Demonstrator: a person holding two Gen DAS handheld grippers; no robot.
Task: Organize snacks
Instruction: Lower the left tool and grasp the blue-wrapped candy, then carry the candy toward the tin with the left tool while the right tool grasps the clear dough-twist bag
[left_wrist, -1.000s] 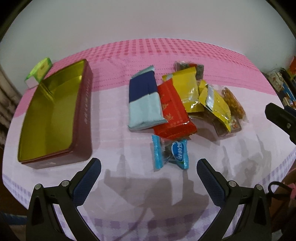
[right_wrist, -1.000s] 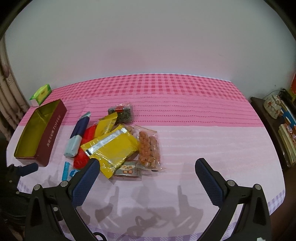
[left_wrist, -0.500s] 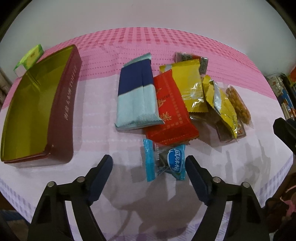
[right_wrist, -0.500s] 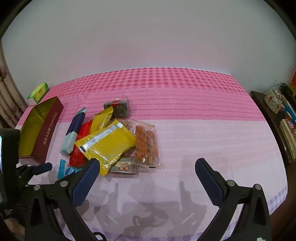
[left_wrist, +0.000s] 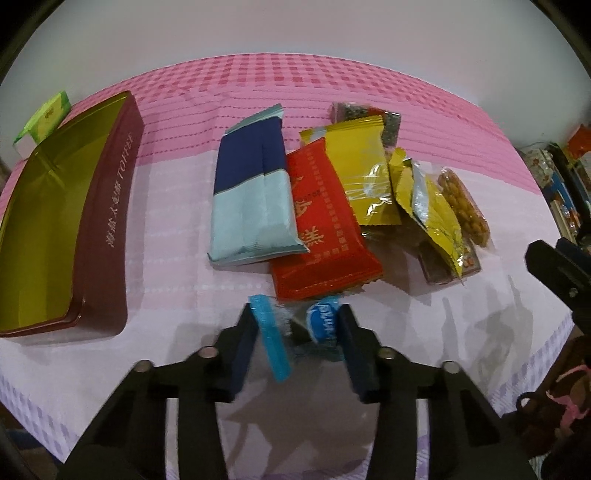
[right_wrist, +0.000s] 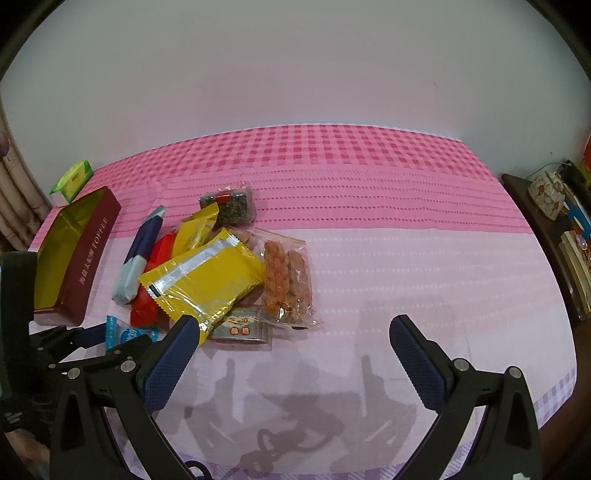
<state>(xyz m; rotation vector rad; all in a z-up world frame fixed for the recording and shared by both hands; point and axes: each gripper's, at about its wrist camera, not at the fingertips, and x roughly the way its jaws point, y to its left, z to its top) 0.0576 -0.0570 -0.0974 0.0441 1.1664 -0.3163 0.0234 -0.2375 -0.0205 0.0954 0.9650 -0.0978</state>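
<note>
A small blue wrapped candy (left_wrist: 323, 319) sits between the fingers of my left gripper (left_wrist: 297, 317). The jaws are closing on it, both pads touch its wrapper, and its left end is bent up. Just beyond lies a heap of snacks: a navy and pale blue pack (left_wrist: 251, 199), a red pack (left_wrist: 325, 240), a yellow pack (left_wrist: 365, 173) and a clear bag of nuts (left_wrist: 463, 203). An open maroon tin (left_wrist: 110, 221) with a gold inside stands at the left. My right gripper (right_wrist: 291, 328) stands open over bare cloth, right of a large yellow pack (right_wrist: 207, 280).
A green box (left_wrist: 46, 118) lies behind the tin by the wall. The pink checked cloth (right_wrist: 406, 258) stretches right of the heap. A dark shelf (right_wrist: 569, 236) with books and a patterned box stands beyond the table's right edge.
The left gripper came down nearer the blue candy and its jaws closed from wide apart onto the wrapper, which now tilts up. The right gripper has stayed put.
</note>
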